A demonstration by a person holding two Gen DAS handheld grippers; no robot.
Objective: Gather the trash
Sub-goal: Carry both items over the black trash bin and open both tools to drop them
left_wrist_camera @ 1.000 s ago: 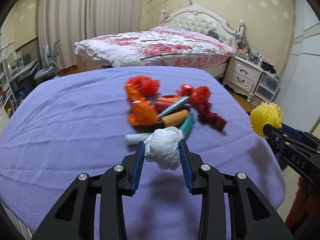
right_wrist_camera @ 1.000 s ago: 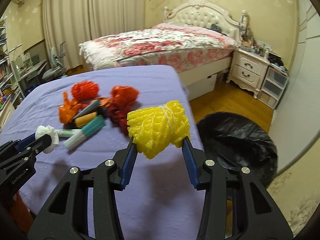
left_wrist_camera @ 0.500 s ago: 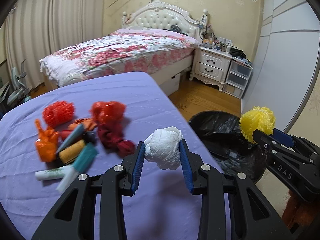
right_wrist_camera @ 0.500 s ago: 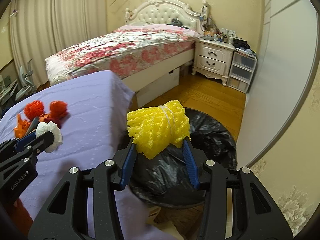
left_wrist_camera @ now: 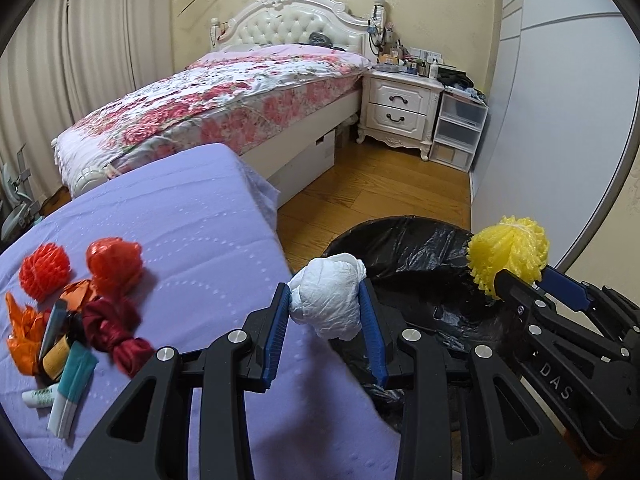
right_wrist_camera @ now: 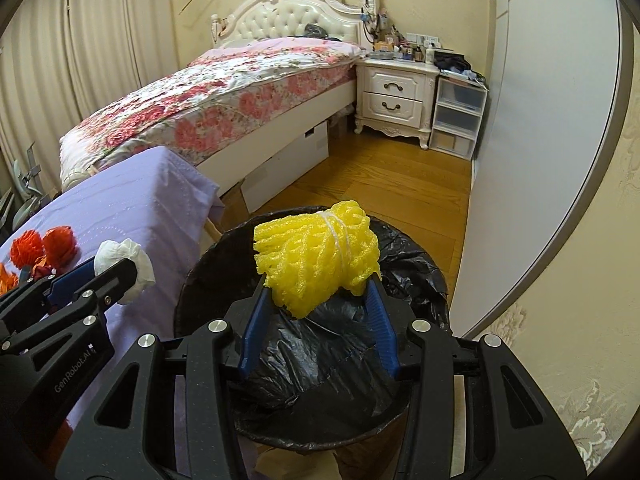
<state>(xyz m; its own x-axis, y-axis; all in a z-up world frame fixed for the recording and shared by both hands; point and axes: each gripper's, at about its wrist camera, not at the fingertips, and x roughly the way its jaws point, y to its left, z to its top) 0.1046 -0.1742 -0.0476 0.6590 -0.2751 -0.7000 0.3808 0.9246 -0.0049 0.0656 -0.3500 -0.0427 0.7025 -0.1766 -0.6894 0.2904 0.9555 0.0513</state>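
Over the black-lined trash bin [right_wrist_camera: 404, 264] sits my right gripper [right_wrist_camera: 318, 280], its blue-padded fingers [right_wrist_camera: 253, 320] clenched on a yellow foam net bundle [right_wrist_camera: 316, 258] tied round the middle with pale string. From the right wrist view the bundle hangs directly above the bin's open mouth, crinkled black liner showing under and behind it.

My left gripper [left_wrist_camera: 324, 306] is just beside, its fingers [left_wrist_camera: 276, 328] clamped on a crumpled white paper wad [left_wrist_camera: 330, 298]. In the left wrist view that wad sits at the edge where the purple-clothed table [left_wrist_camera: 180, 232] meets the bin [left_wrist_camera: 404, 264], its near rim right below the fingertips. The right gripper [left_wrist_camera: 516, 276] shows to the side there, yellow bundle [left_wrist_camera: 508, 254] poking out over the liner.

Back on the table, more trash lies in a loose heap near the left edge of view: an orange foam net ball [left_wrist_camera: 45, 266], a red-orange plastic bag ball [left_wrist_camera: 114, 266], a dark red twisted wrapper [left_wrist_camera: 116, 338], an orange crumpled bag [left_wrist_camera: 24, 334], a teal and white tube [left_wrist_camera: 72, 390] and a small white tube [left_wrist_camera: 40, 396] touching it. They overlap; I cannot tell exactly what lies under what.

Beyond the table stands a bed [left_wrist_camera: 224, 100] with a floral quilt and a white tufted headboard, a white nightstand [left_wrist_camera: 400, 110] beside it, clear plastic drawers [left_wrist_camera: 458, 132] next to that, and wooden floor [left_wrist_camera: 380, 188] between bed and bin.
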